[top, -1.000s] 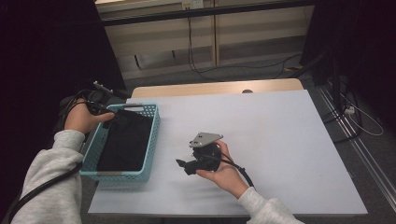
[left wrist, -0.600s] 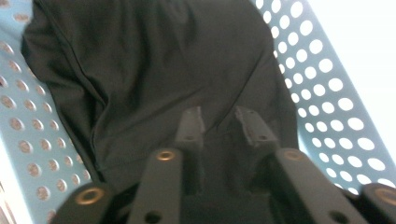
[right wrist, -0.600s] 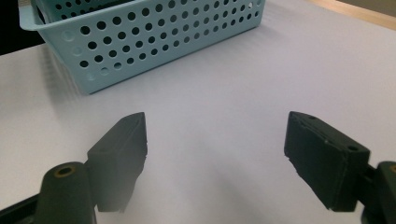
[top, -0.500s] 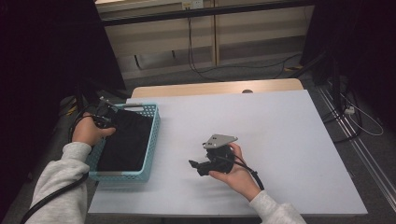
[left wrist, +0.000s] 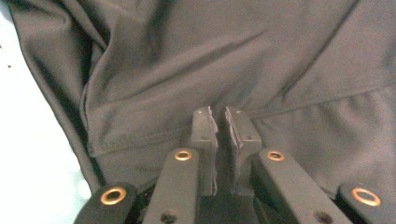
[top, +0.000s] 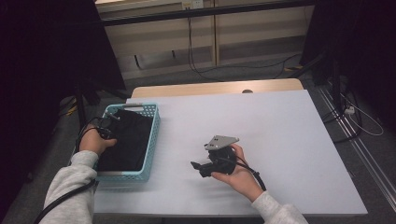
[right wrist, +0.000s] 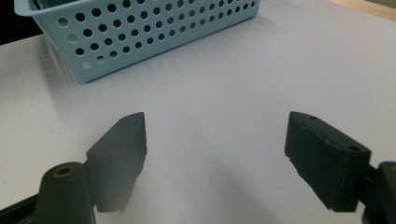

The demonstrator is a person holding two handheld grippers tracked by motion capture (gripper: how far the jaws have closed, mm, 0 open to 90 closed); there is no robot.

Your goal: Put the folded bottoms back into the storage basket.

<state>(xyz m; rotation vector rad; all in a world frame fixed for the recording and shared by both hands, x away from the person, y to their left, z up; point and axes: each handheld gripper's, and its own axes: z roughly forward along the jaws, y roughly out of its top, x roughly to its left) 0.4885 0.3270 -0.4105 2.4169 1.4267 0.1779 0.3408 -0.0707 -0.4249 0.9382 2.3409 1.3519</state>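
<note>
White tabletop, basket (top: 154, 135) at its left edge: the left gripper (left wrist: 219, 122) has just been closing, pinching the black garment (left wrist: 224, 56) inside; right gripper (right wrist: 215, 154) waits wide open, empty, well apart.

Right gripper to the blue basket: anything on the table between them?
Nothing. In the right gripper view, bare white table runs from the open right gripper to the blue basket; the high view agrees.

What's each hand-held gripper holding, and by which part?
Left hand-held gripper has just closed on a fold of the black cloth in the basket. Right hand-held gripper is open over the table, holding nothing.
</note>
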